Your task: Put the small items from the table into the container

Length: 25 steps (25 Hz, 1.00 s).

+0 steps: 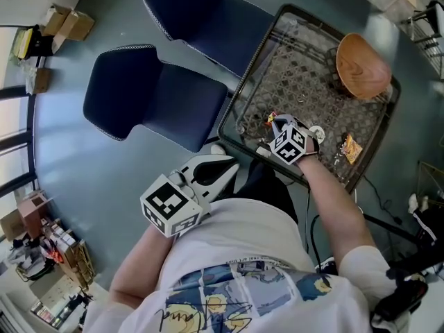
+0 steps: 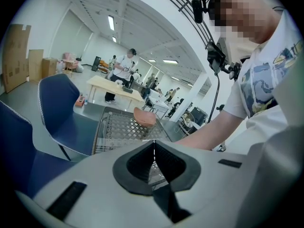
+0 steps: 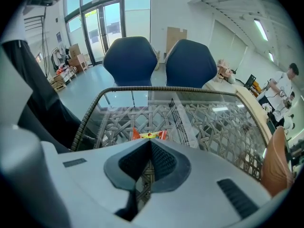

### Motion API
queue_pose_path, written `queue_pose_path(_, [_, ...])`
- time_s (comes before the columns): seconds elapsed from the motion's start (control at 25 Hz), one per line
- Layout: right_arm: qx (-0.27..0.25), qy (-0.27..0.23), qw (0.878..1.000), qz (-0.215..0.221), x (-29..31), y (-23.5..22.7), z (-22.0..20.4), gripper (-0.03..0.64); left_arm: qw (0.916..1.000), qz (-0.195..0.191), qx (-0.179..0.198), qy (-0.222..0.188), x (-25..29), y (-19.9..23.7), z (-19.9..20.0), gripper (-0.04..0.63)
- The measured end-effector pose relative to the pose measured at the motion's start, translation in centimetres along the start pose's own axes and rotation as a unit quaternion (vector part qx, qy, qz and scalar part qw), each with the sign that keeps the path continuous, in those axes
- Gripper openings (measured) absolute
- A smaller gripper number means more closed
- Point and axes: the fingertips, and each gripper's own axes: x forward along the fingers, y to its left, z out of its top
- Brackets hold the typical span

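A glass-topped table (image 1: 258, 61) with a woven pattern under the glass carries a wooden bowl (image 1: 361, 66) at its far right. My right gripper (image 1: 275, 123) points steeply down near the table's front left edge, shut on a small red and yellow packet (image 3: 149, 135) that pokes out past its tips. An orange packet (image 1: 352, 148) and a small white round item (image 1: 316, 132) lie on the glass to its right. My left gripper (image 1: 232, 165) is held off the table by the person's torso, shut and empty. The bowl (image 3: 275, 160) also shows at the right edge of the right gripper view.
Two dark blue chairs (image 1: 156, 96) (image 1: 201, 12) stand left of the table. Cables and a stand (image 1: 416, 269) lie on the floor at the lower right. Boxes and shelves (image 1: 48, 255) line the left wall. In the left gripper view, people stand at a far table (image 2: 114, 84).
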Motion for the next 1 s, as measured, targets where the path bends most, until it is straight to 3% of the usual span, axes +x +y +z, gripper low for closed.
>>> queue_pose_path(0.4, [0.042,-0.028,0.998,-0.028,-2.8,-1.9,1.4,0.005,0.9999,-0.010,0.007,0.000,-0.1,-0.2,0.4,0.009])
queue_pose_path(0.64, [0.087,-0.049,0.992,-0.072,-6.1,-5.9,1.6,0.005,0.9993,-0.032,0.019,0.003,0.8,-0.9,0.8,0.009])
queue_pose_path(0.84, [0.140,-0.071,0.979,-0.127,-10.6,-11.6,0.4,0.005,0.9982,-0.048,0.033,0.009,1.9,-2.0,1.2,0.009])
queue_pose_path(1.0, [0.191,-0.093,0.962,-0.173,-13.7,-17.1,-2.1,0.005,0.9976,-0.055,0.039,0.014,3.1,-2.5,1.4,0.009])
